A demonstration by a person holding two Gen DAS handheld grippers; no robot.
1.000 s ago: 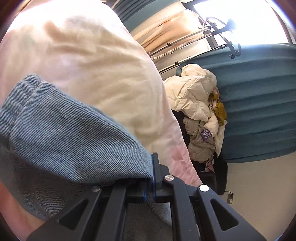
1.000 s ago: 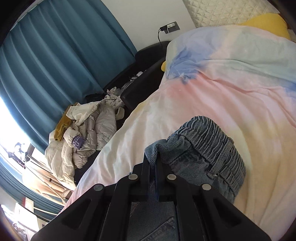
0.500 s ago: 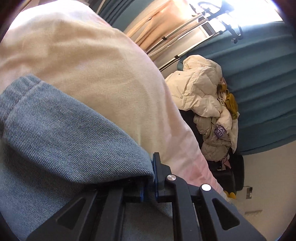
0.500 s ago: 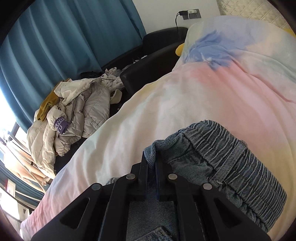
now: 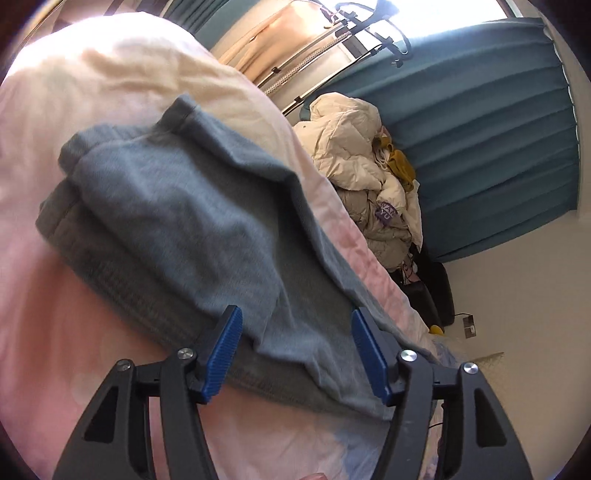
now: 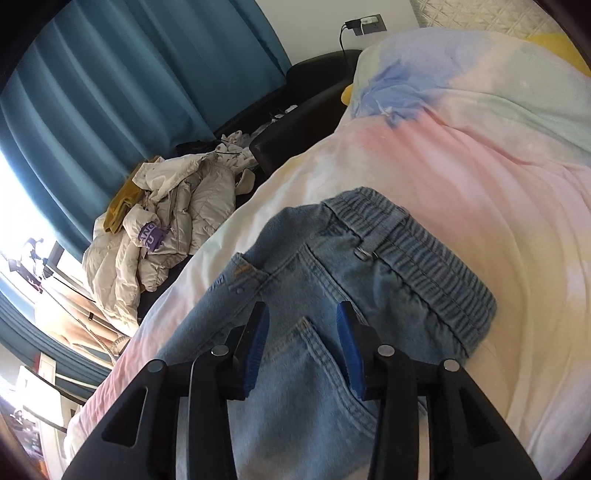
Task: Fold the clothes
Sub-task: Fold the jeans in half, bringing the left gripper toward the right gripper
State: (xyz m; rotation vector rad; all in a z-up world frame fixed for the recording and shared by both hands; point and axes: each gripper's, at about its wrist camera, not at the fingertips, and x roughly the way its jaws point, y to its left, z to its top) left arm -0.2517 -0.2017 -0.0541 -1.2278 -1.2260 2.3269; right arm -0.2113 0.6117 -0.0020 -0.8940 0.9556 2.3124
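you are facing a bed under a pastel pink, cream and blue tie-dye duvet (image 6: 461,155). beside it, pleated teal curtains (image 6: 129,92) hang along a bright window (image 5: 443,14). a heap of cream quilted jackets (image 6: 166,229) lies on a black padded seat (image 6: 295,140). a white wall socket (image 6: 369,22) holds a dark plug.

Cream puffer jackets (image 6: 173,225) heaped beside teal curtain (image 6: 122,99).
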